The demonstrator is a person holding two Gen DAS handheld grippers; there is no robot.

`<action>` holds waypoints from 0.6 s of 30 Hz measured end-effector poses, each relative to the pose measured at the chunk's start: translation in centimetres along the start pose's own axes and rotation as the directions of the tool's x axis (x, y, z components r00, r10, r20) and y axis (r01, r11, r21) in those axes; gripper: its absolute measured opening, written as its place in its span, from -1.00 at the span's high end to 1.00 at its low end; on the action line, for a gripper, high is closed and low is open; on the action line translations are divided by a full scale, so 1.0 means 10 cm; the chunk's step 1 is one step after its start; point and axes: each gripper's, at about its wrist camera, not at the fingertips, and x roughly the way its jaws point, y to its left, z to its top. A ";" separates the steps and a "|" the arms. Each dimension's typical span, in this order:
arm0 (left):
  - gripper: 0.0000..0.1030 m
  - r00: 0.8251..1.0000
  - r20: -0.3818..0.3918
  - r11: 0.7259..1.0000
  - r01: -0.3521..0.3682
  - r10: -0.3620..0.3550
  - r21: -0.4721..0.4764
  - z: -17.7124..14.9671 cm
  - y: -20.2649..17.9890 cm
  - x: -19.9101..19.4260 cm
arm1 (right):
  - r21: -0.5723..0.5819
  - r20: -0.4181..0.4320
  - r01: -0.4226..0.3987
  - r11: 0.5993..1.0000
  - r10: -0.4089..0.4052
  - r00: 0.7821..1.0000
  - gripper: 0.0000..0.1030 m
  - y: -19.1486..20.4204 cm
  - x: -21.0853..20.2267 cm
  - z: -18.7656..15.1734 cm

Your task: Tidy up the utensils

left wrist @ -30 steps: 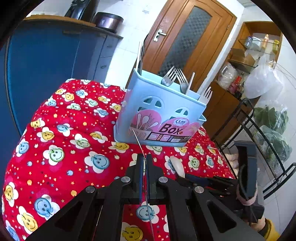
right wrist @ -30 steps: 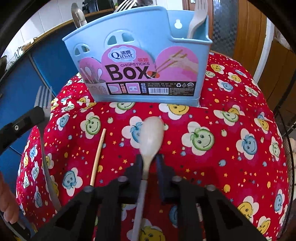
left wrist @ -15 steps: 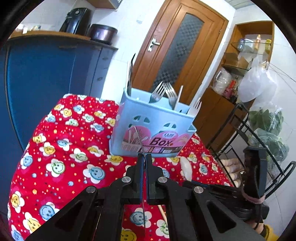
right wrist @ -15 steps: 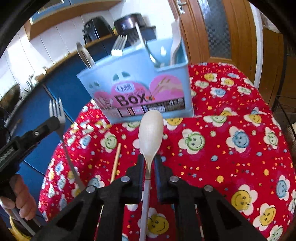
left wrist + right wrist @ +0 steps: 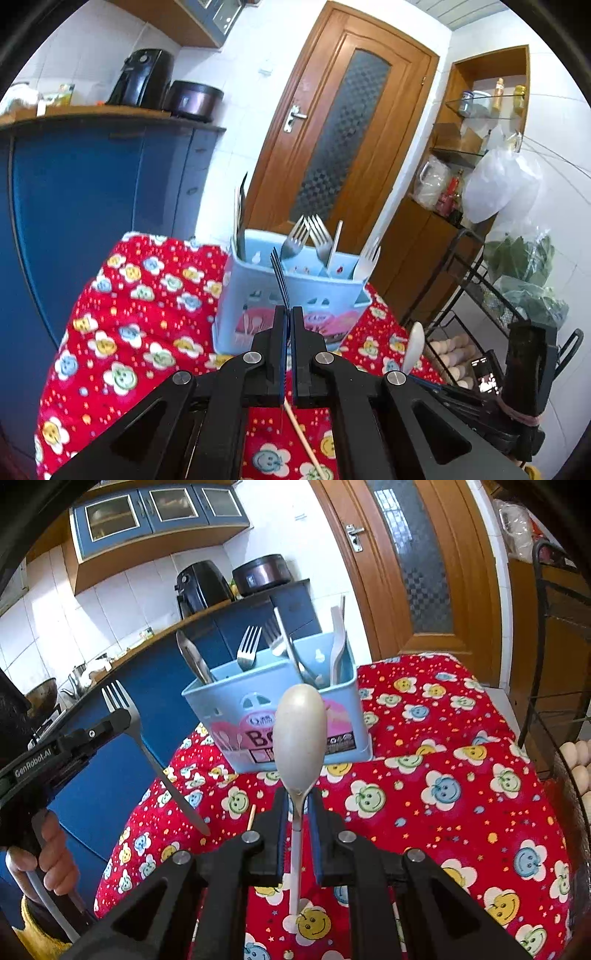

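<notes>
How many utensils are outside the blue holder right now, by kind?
Fork: 1, clamped in the left gripper
Spoon: 1, clamped in the right gripper
Chopstick: 1, lying on the red cloth
Total: 3

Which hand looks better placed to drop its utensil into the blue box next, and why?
Probably the right: the right gripper holds its spoon upright, lined up before the blue box. The left gripper's fork sits off to one side.
</notes>
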 end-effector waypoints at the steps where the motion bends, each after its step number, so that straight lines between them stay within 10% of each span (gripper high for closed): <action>1: 0.98 1.000 0.010 1.000 0.000 0.000 0.005 0.04 -0.01 -0.01 | 0.003 0.009 0.002 1.000 -0.002 1.000 0.76 -0.01 -0.02 0.01; 18: 0.98 0.989 0.149 0.997 -0.028 0.018 0.070 0.63 -0.20 -0.11 | 0.021 0.072 0.009 1.000 -0.011 0.997 0.77 -0.09 -0.18 0.14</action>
